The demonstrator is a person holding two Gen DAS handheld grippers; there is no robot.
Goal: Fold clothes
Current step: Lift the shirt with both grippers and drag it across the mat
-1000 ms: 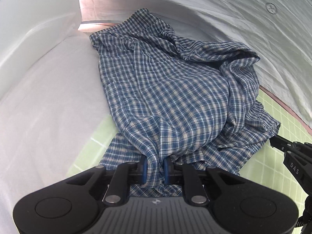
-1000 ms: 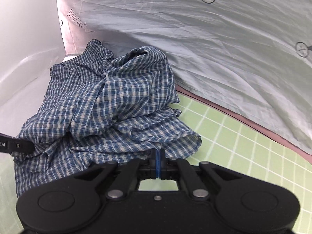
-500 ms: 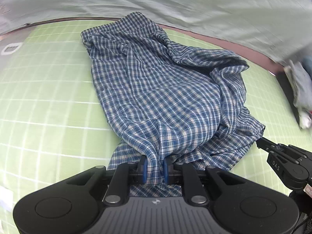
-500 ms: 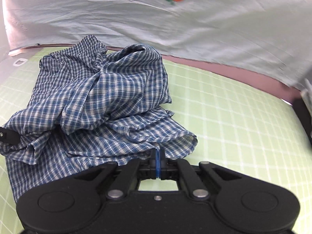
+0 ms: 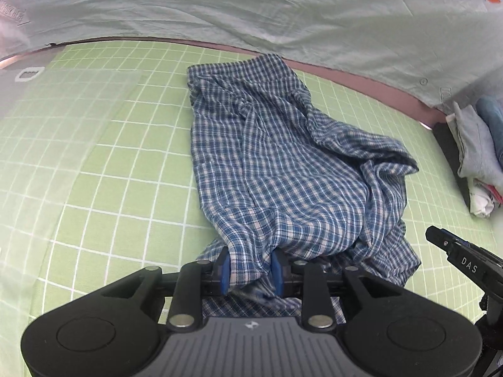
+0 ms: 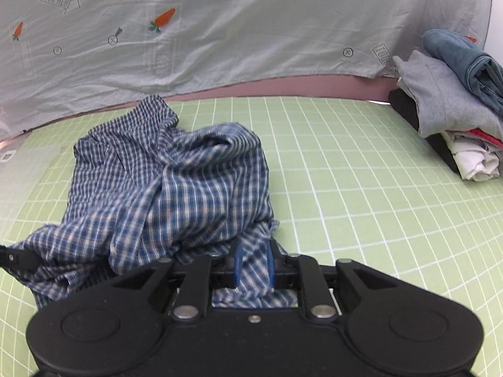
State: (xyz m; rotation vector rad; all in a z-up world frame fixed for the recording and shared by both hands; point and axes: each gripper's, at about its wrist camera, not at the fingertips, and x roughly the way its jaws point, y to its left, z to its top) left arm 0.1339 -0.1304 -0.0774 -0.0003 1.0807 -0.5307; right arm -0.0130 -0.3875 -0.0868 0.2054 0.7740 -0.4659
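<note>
A blue and white checked shirt [image 5: 283, 169] lies crumpled on the green grid mat [image 5: 94, 157]; it also shows in the right wrist view [image 6: 176, 188]. My left gripper [image 5: 250, 270] has its blue pads slightly parted with a bunch of the shirt's near edge between them. My right gripper [image 6: 253, 260] also has its pads parted around a fold of the shirt's edge. The right gripper's finger shows at the right of the left wrist view [image 5: 459, 257]. The left gripper's finger shows at the left edge of the right wrist view [image 6: 19, 259].
A pile of folded clothes [image 6: 449, 106] in grey, denim, red and white sits at the mat's far right, also in the left wrist view [image 5: 478, 154]. A pale sheet with carrot prints [image 6: 220, 31] hangs behind the mat.
Both grippers carried the shirt right, away from the white corner onto the middle of the mat. The pads of both grippers now stand wider apart than before, cloth still between them.
</note>
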